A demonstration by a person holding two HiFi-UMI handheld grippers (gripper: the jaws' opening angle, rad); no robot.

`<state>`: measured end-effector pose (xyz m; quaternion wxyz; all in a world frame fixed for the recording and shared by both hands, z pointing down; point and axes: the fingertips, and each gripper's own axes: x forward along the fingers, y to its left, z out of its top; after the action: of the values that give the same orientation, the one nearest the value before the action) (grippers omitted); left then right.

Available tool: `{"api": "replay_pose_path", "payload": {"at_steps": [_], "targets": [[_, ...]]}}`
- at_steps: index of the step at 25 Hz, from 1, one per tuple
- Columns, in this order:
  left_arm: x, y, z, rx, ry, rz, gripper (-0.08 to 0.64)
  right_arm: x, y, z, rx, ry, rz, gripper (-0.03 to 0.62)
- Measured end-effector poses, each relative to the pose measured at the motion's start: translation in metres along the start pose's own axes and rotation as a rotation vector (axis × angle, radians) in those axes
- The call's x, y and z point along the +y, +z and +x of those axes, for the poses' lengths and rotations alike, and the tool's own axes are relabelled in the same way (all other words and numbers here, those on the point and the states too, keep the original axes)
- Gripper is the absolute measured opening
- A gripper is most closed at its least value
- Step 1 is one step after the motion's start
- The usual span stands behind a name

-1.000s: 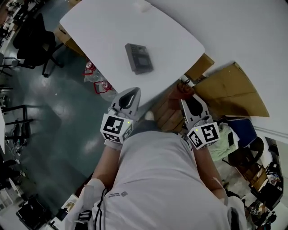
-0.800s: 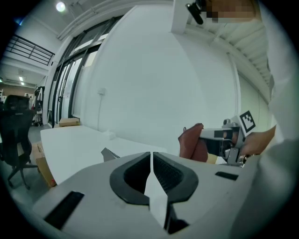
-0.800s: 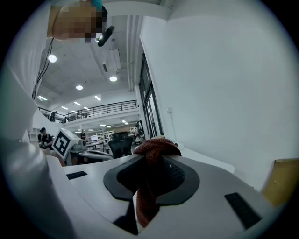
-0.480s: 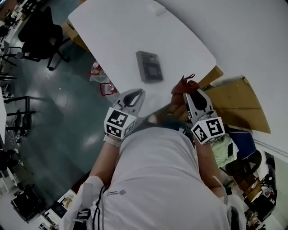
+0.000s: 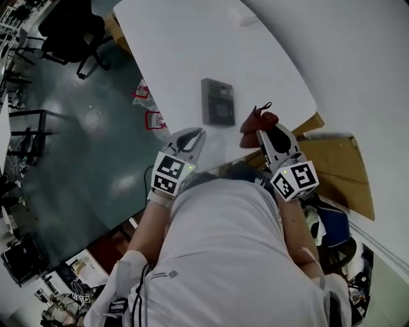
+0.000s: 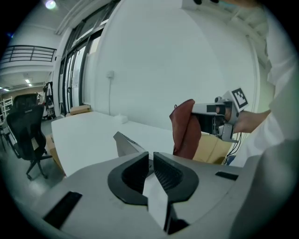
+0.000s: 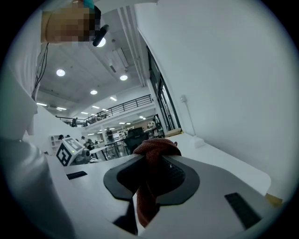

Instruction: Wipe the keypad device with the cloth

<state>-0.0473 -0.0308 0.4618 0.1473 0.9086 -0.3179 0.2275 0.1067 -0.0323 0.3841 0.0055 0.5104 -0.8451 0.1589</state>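
The dark grey keypad device [image 5: 217,101] lies flat near the front edge of the white table [image 5: 192,45]; in the left gripper view the keypad device [image 6: 125,141] shows edge-on. My right gripper [image 5: 261,132] is shut on a bunched red cloth [image 5: 257,120], just right of the device at the table's near edge. In the right gripper view the cloth [image 7: 153,151] fills the right gripper [image 7: 154,161] and hangs down. My left gripper [image 5: 197,133] is shut and empty, just short of the device's near left corner. From the left gripper [image 6: 150,158] I see the cloth [image 6: 186,130] hanging at the right.
A small white object [image 5: 250,19] sits at the table's far end. Red-and-white bags [image 5: 148,105] lie on the floor by the table's left side. A black office chair [image 5: 70,29] stands far left. Flat cardboard [image 5: 339,166] leans at the right.
Both grippers have moved forward toward the table. The right gripper has carried the red cloth up beside the keypad device. The left gripper stays shut.
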Motion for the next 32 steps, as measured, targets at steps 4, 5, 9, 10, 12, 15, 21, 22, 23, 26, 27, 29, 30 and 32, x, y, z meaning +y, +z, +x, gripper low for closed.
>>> {"api": "replay_pose_path", "payload": {"at_steps": [4, 5, 9, 10, 12, 15, 21, 22, 23, 26, 27, 29, 30, 32], "targets": [[0.012, -0.006, 0.01, 0.022, 0.043, -0.008, 0.014, -0.002, 0.0, 0.023, 0.037, 0.088, -0.034, 0.078], [0.015, -0.006, 0.012, 0.027, 0.051, -0.013, 0.015, -0.002, 0.001, 0.029, 0.042, 0.111, -0.04, 0.078], [0.018, -0.008, 0.019, 0.069, 0.045, 0.002, 0.014, 0.004, 0.007, 0.05, 0.06, 0.198, -0.063, 0.078], [0.018, -0.009, 0.02, 0.08, 0.04, 0.024, 0.015, 0.008, 0.007, 0.055, 0.064, 0.221, -0.069, 0.078], [0.019, -0.012, 0.023, 0.105, 0.034, 0.064, 0.027, 0.017, 0.005, 0.066, 0.079, 0.276, -0.079, 0.078], [0.019, -0.021, 0.029, 0.147, 0.023, 0.108, 0.131, 0.031, -0.006, 0.078, 0.134, 0.381, -0.112, 0.078], [0.015, -0.027, 0.043, 0.187, 0.026, 0.202, 0.143, 0.058, -0.037, 0.093, 0.263, 0.577, -0.268, 0.078], [0.015, -0.027, 0.045, 0.193, 0.025, 0.217, 0.144, 0.06, -0.041, 0.096, 0.281, 0.593, -0.288, 0.078], [0.015, -0.028, 0.048, 0.199, 0.025, 0.23, 0.144, 0.062, -0.046, 0.099, 0.299, 0.604, -0.311, 0.078], [0.016, -0.026, 0.052, 0.203, 0.024, 0.254, 0.144, 0.069, -0.06, 0.106, 0.357, 0.646, -0.373, 0.078], [0.016, -0.025, 0.052, 0.201, 0.024, 0.264, 0.144, 0.072, -0.066, 0.108, 0.378, 0.661, -0.388, 0.078], [0.016, -0.026, 0.052, 0.197, 0.021, 0.285, 0.144, 0.078, -0.078, 0.109, 0.416, 0.684, -0.422, 0.078], [0.016, -0.026, 0.053, 0.195, 0.017, 0.29, 0.146, 0.079, -0.084, 0.109, 0.429, 0.692, -0.439, 0.078], [0.015, -0.027, 0.053, 0.191, 0.009, 0.294, 0.146, 0.082, -0.092, 0.11, 0.442, 0.704, -0.464, 0.08]]}}
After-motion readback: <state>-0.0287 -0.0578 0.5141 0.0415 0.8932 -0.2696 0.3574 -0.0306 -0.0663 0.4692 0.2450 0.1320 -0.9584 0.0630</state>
